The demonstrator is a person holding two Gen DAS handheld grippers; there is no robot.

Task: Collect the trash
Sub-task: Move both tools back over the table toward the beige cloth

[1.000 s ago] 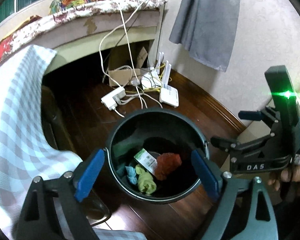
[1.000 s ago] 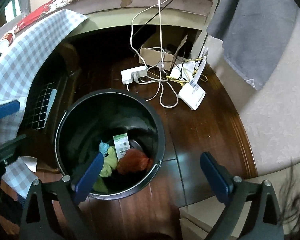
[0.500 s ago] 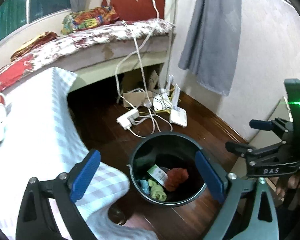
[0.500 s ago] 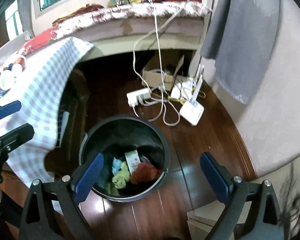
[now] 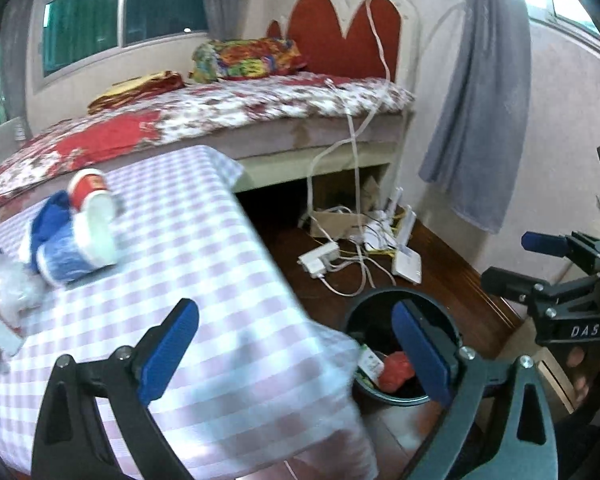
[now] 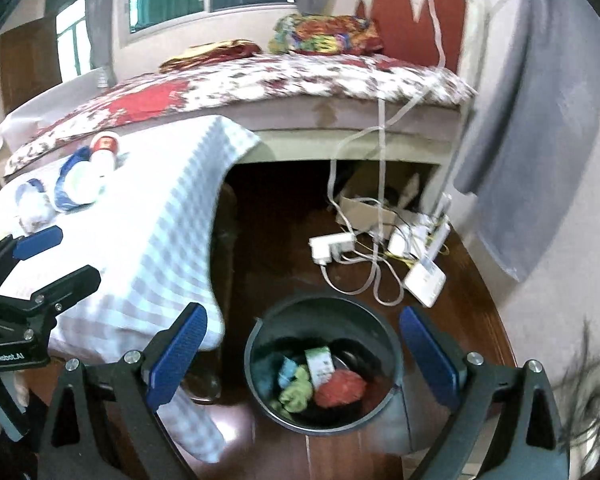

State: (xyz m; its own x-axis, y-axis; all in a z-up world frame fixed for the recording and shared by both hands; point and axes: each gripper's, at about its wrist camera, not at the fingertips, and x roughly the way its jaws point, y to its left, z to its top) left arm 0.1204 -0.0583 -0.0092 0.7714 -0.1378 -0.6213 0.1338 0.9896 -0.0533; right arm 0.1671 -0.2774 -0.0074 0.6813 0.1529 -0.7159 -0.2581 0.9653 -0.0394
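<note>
A dark round trash bin (image 6: pixel 324 368) stands on the wood floor beside the table; it holds red, green and blue scraps and a small packet. It also shows in the left wrist view (image 5: pixel 400 344). On the checked tablecloth (image 5: pixel 204 280) lie a red-and-white cup (image 5: pixel 94 208), a blue-and-white crumpled wrapper (image 5: pixel 60 256) and clear plastic (image 5: pixel 8 284). My left gripper (image 5: pixel 296 352) is open and empty over the table's near corner. My right gripper (image 6: pixel 304 360) is open and empty above the bin. The cup (image 6: pixel 104 152) and wrapper (image 6: pixel 74 184) also show in the right wrist view.
A bed (image 5: pixel 240 108) with a flowered cover stands behind the table. A power strip (image 6: pixel 332 246), white cables, a router (image 6: pixel 424 280) and a cardboard box (image 6: pixel 364 204) lie on the floor by the bed. A grey curtain (image 5: pixel 480 100) hangs at the right wall.
Both grippers have risen and pulled back from the bin. The left view has swung left, so the table top with its trash has come into sight. Both stay open and empty.
</note>
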